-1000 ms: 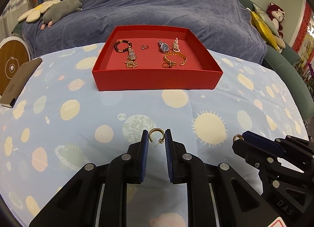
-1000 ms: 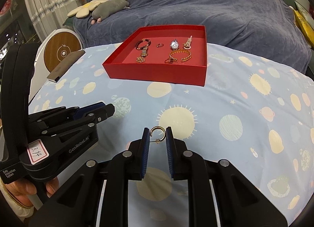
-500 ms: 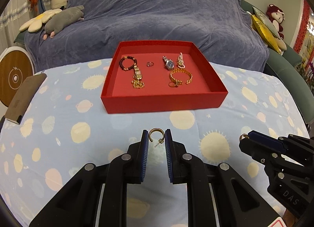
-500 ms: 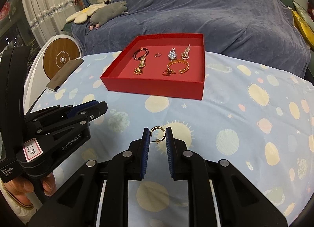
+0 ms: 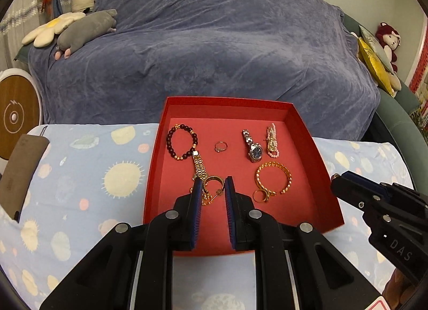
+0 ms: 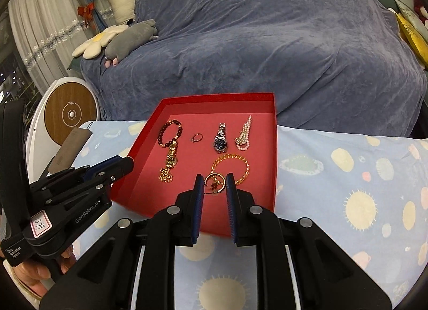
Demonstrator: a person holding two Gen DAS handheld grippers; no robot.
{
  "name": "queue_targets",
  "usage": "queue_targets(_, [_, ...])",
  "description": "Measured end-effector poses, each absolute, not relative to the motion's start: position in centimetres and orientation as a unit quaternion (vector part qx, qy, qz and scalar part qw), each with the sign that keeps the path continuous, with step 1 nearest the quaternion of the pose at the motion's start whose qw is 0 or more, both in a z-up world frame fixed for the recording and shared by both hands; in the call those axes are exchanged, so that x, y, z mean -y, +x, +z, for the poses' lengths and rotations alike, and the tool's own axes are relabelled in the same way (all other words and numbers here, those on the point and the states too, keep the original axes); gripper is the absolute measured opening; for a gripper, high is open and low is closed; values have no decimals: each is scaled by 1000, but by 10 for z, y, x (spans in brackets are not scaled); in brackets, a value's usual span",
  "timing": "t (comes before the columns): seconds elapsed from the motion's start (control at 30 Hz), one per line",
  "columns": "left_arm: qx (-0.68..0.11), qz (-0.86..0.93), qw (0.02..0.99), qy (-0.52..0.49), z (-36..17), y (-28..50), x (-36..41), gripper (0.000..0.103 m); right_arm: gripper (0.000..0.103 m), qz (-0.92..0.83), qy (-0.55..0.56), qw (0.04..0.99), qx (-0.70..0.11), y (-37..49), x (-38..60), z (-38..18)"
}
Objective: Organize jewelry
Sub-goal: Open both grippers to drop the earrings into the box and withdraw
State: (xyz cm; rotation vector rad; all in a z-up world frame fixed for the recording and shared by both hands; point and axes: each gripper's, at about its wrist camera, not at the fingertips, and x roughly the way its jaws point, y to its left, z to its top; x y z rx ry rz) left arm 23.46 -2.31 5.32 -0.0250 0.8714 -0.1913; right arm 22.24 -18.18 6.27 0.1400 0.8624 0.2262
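gold chain (image 5: pixel 200 173) partly behind left gripper (image 5: pixel 213 188), watch dial (image 6: pixel 220 144) markings too small to read

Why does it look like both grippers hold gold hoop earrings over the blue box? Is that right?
One error: the box is red, not blue, as the left wrist view shows. Left gripper and right gripper do each hold a gold hoop earring over it.

A tray (image 5: pixel 315 149) lies on the worktop (image 5: pixel 80 176) under both grippers. Ahead of the left gripper (image 5: pixel 213 189) sit a bead bracelet (image 5: pixel 182 142) and ring (image 5: pixel 221 146); to its right a watch (image 5: pixel 252 146), pearls (image 5: pixel 272 142) and bangle (image 5: pixel 273 177). Behind the tray stands a sofa (image 5: pixel 214 55).
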Motion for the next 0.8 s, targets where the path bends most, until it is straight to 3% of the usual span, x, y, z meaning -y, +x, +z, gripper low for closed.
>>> queue_targets(0.6, [-484, -87, 871, -4, -9, 313, 49, 17, 16, 107, 62, 877, -465, 293, 170, -1])
queue_targets(0.73, [-486, -89, 869, -5, -11, 314, 47, 37, 17, 106, 58, 877, -465, 293, 170, -5])
queue_targets(0.8, [-481, -87, 872, -5, -8, 312, 44, 42, 18, 101, 58, 880, -460, 292, 172, -2])
